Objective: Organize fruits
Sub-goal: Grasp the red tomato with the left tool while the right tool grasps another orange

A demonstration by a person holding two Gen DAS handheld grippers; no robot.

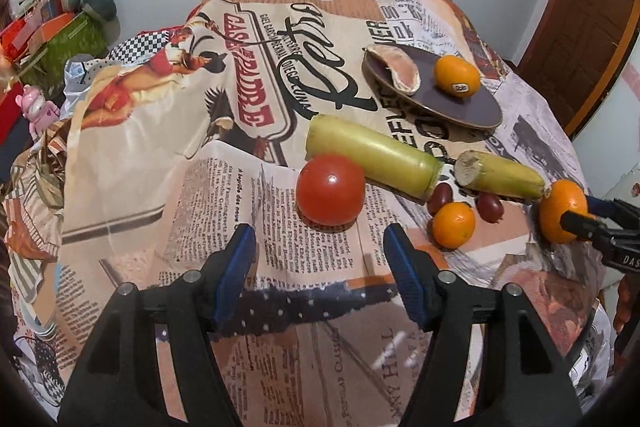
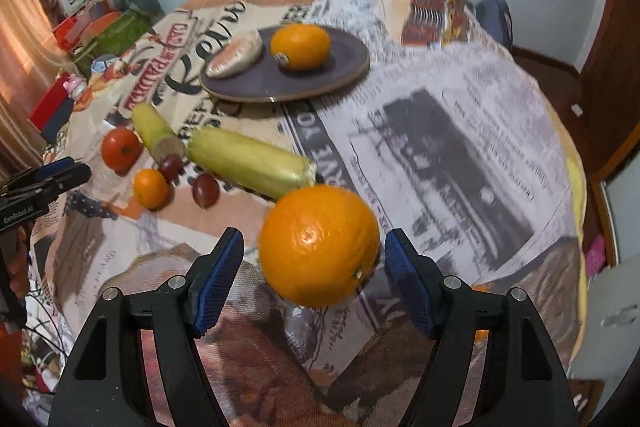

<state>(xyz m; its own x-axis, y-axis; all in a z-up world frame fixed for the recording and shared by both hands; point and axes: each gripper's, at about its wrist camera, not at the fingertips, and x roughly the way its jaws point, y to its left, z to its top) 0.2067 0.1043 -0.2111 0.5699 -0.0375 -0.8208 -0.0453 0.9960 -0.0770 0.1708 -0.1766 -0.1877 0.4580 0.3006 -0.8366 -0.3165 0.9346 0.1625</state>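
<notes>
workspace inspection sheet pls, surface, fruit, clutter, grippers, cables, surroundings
surface: table under a newspaper-print cloth, wrinkled at the left edge.
job's things: dark plate holds one orange and a pale wedge-shaped item; on the cloth lie a tomato, two yellow-green cut stalks, a small orange and two dark red fruits.
clutter: boxes and a pink toy off the table's left.
grippers: left gripper open, empty; right gripper open around a large orange, pads apart from it.
cables: thin wires at the lower left of the right wrist view.
surroundings: pale wall, wooden door.
</notes>
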